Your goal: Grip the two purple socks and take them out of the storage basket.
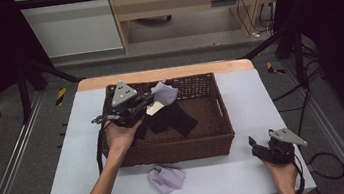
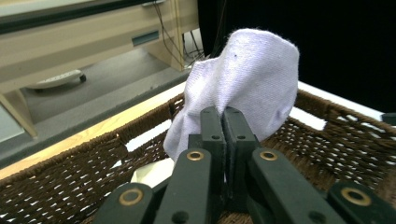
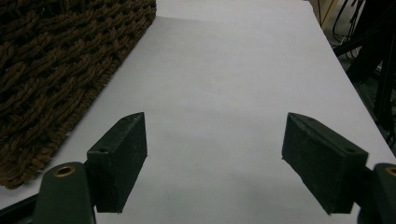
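Here, a white table bears a wicker basket; left hand-held gripper clamps a lilac sock, right hand-held gripper gapes.

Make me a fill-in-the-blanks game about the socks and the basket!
1. The left gripper is shut on a light purple ____.
2. Another purple sock lies on the table, in front of the ____.
3. The right gripper has its jaws ____.
4. The dark clothes lie ____ the basket.

Missing words: sock; basket; open; inside
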`<act>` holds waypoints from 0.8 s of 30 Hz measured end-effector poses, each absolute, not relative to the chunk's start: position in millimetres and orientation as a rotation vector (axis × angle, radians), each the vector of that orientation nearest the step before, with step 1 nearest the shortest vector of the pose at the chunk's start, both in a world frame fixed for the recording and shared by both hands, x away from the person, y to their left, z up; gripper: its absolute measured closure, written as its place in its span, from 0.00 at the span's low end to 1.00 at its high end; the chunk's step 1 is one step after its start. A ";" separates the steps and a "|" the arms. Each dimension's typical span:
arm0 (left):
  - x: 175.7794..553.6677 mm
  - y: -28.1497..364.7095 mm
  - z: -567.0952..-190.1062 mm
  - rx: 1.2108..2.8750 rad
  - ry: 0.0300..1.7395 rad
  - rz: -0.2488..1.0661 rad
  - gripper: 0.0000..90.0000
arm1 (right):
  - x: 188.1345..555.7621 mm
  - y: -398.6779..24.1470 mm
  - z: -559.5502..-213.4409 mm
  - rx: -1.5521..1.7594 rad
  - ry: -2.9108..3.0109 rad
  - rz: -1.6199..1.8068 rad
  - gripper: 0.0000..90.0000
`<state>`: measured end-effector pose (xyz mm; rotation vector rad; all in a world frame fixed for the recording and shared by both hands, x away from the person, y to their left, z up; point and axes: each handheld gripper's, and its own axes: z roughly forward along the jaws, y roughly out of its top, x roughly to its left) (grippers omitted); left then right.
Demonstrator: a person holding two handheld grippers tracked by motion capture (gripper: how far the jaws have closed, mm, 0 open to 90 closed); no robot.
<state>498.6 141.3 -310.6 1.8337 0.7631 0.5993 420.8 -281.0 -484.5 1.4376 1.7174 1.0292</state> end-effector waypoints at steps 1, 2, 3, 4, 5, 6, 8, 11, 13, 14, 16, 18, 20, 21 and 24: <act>493.5 145.4 -307.5 1.818 0.748 0.597 0.97 | 420.4 -280.8 -484.4 1.434 1.716 1.031 0.25; 493.5 145.4 -307.5 1.818 0.748 0.597 0.97 | 420.4 -280.8 -484.4 1.434 1.716 1.031 0.25; 488.9 148.7 -304.8 1.801 0.743 0.599 0.97 | 420.4 -280.8 -484.4 1.434 1.716 1.030 0.25; 485.9 151.0 -303.1 1.794 0.737 0.599 0.97 | 420.5 -280.7 -484.5 1.435 1.717 1.029 0.25; 483.7 152.9 -301.8 1.788 0.732 0.599 0.97 | 420.6 -280.8 -484.5 1.436 1.718 1.030 0.25; 480.4 155.2 -300.3 1.777 0.727 0.602 0.97 | 420.6 -280.8 -484.5 1.436 1.717 1.030 0.25; 473.7 159.9 -297.4 1.757 0.718 0.597 0.97 | 420.4 -280.8 -484.4 1.436 1.717 1.028 0.25; 463.5 165.9 -293.7 1.740 0.697 0.602 0.97 | 420.6 -280.8 -484.6 1.432 1.716 1.027 0.25; 456.8 169.1 -291.7 1.737 0.680 0.605 0.97 | 420.5 -280.7 -484.5 1.430 1.717 1.025 0.25; 453.2 170.5 -291.0 1.731 0.674 0.605 0.97 | 420.5 -280.8 -484.6 1.429 1.716 1.028 0.25; 446.8 173.0 -289.6 1.723 0.659 0.591 0.97 | 420.3 -280.8 -484.5 1.430 1.717 1.028 0.25; 441.1 174.9 -288.1 1.718 0.645 0.591 0.97 | 420.4 -280.7 -484.5 1.429 1.718 1.027 0.25; 433.7 177.7 -286.1 1.707 0.628 0.585 0.97 | 420.3 -280.7 -484.5 1.429 1.718 1.027 0.25; 427.5 179.9 -284.6 1.698 0.613 0.586 0.97 | 420.2 -280.8 -484.5 1.428 1.718 1.027 0.25; 418.7 182.8 -283.2 1.692 0.596 0.583 0.97 | 420.2 -280.8 -484.4 1.429 1.718 1.028 0.25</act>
